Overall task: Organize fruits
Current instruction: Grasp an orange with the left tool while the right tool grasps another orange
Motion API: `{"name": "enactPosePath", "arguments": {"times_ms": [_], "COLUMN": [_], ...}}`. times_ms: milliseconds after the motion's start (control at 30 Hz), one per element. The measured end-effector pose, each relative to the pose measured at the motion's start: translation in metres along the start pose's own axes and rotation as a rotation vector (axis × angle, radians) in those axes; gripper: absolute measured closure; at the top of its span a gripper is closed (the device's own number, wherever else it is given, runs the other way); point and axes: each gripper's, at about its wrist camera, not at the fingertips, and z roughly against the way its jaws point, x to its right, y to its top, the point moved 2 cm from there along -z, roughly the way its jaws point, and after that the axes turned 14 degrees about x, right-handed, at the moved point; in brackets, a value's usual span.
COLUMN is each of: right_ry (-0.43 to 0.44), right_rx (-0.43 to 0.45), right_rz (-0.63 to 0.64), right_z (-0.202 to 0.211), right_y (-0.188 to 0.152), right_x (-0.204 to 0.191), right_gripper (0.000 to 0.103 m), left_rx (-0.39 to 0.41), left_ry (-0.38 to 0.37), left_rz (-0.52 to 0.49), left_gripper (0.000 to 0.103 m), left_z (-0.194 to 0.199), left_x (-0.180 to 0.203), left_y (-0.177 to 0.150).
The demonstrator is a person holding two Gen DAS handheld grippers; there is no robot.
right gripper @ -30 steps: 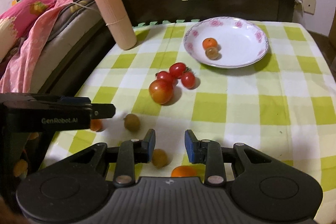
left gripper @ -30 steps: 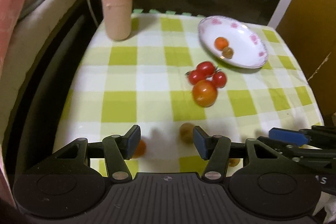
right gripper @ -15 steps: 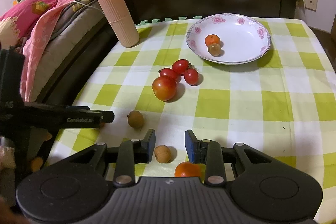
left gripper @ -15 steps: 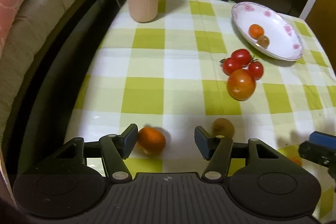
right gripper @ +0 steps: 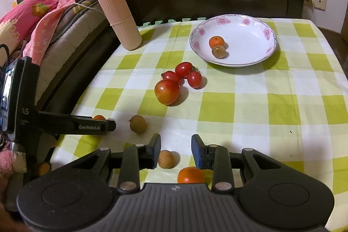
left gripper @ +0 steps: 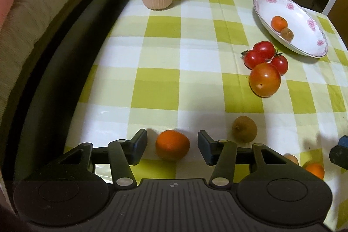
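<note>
Left wrist view, orange (left gripper: pixel 172 145) now between tool (left gripper: pixel 171 146) jaws

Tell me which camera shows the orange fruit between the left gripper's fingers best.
The left wrist view: the small orange sits whole between the open left gripper. In the right wrist view only a sliver shows above that gripper's finger.

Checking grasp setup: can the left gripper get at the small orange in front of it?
Probably yes. The left gripper is open, and the small orange sits between its fingertips with gaps both sides; the brown fruit lies outside the right finger.
</note>
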Motion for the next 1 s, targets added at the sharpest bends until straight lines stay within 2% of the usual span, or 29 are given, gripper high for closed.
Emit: {"name": "enactPosePath", "arguments": {"times_ms": [100,200,300,533,767,1000], "right_ry": [-0.007,-0.015,-0.030,-0.074,-0.091,-0.077], "right_rx": [-0.007,-0.015,-0.018,-0.038,-0.071,-0.116], "right_rz": [-0.002,-0.007,-0.012,-0.053,-0.069,-0.036], "right_z": [0.000,0.000,0.001,0.006,0.008,-0.004], "right_y": [-0.001,-0.003,-0.004,-0.014,-0.027,-0.038], "right_x": [0.002,0.005,0.008,0.019,0.021,0.013], "right_gripper": [0.074,0.074,0.074,0.074,0.074,0.072], "left_rx": [0.003,0.018,0.019,0.014,0.020,-0.001], "left_ry": [0.003,0.004,-0.006,-0.061,-0.154,-0.184], "left_rz": [-0.016,-0.017,-0.007,-0.050,-0.015,-0.054], "left_gripper": [0.047,0.058,0.062,0.063,0.063,0.062], "left_z": [-0.001,-0.001,-0.002,0.007,0.024,0.024], "left_x": [0.004,0.004,0.004,0.015,0.018,0.028], "left_y": [-0.001,0.000,0.001,-0.005,-0.011,-0.020]}}
